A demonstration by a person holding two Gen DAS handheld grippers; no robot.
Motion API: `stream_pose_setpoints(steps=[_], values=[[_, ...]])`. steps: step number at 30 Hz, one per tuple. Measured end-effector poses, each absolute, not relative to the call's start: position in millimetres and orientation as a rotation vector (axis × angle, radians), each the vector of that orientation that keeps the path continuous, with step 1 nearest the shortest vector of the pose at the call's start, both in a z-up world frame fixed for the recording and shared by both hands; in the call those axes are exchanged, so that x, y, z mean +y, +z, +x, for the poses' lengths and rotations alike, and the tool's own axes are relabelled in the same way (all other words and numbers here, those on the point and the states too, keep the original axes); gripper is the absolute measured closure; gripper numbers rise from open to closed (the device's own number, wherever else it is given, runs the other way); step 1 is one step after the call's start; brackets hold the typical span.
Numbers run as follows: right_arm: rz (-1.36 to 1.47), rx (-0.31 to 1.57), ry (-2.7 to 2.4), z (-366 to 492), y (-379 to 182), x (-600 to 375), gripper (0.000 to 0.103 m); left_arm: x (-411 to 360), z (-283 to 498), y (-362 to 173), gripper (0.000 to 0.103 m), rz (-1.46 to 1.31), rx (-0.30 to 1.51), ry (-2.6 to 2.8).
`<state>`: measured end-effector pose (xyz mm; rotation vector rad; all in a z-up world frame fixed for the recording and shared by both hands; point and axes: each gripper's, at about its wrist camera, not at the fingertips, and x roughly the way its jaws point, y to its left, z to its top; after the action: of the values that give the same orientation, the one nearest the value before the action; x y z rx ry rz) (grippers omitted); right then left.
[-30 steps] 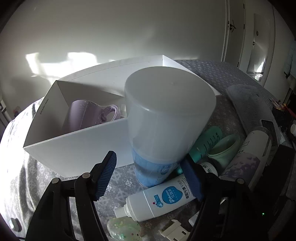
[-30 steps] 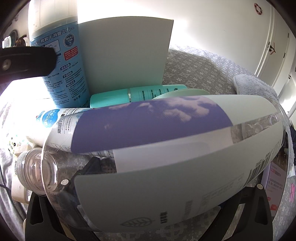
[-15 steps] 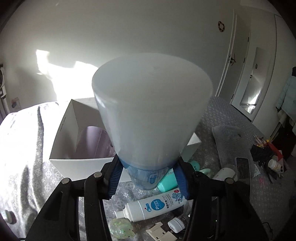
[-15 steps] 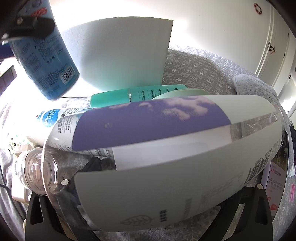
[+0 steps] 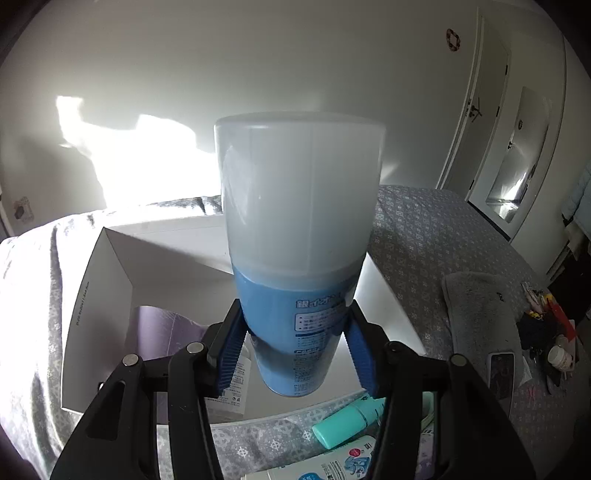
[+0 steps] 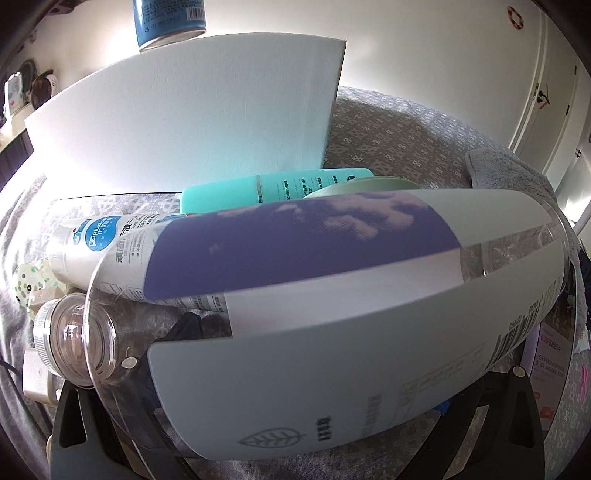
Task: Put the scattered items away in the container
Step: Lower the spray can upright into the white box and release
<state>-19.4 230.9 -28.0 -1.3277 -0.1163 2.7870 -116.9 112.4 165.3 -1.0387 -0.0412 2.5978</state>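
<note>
**A:** White box [image 5: 107,295] — where does it sit, and what's over it?

**B:** It stands on the grey patterned bedspread [image 5: 424,236], open at the top. My left gripper [image 5: 295,354] is clamped on the blue spray can [image 5: 295,332], blue pads pressed to both sides of the can's lower body. The can is upright, its frosted cap [image 5: 299,192] on top, hanging above the box's inside. From the right wrist view its bottom [image 6: 170,22] shows clear above the near wall's top edge [image 6: 184,59], not touching.

**A:** Room inside?

**B:** A purple item [image 5: 162,332] lies at the left of the floor, a white labelled bottle [image 5: 236,384] beside it. The floor below and right of the can shows bare.

**A:** Right side?

**B:** My right gripper [image 6: 295,424] has a clear bottle with a purple-and-pale label [image 6: 314,295] lying across it, filling the view. The fingertips are hidden, so I can't tell whether it grips. Just outside the box's near wall: a teal bottle [image 6: 280,184] and a white tube with a blue logo [image 6: 107,236], packed close together.
</note>
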Motion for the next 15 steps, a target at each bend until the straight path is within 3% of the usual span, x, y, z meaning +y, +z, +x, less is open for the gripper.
stream_pose_setpoints(steps=[4,5,6,8,15], values=[[-1.327,-0.117,2.787,-19.2,-28.1,230.5,0.000,127.7,-114.1,148.0,0.052,-1.096,0.039,2.497],[-1.328,-0.117,2.787,-19.6,-28.1,231.0,0.000,129.4,-114.4,148.3,0.044,-1.091,0.057,2.472],[-1.327,-0.117,2.787,-19.4,-28.1,230.9,0.000,130.0,-115.1,150.3,0.023,-1.081,0.081,2.458],[-1.327,-0.116,2.787,-18.8,-27.9,230.9,0.000,125.3,-114.9,159.5,0.004,-1.018,0.125,2.499],[-1.327,-0.117,2.787,-18.6,-28.0,230.7,0.000,46.8,-106.7,171.3,0.002,-1.025,0.111,2.942]])
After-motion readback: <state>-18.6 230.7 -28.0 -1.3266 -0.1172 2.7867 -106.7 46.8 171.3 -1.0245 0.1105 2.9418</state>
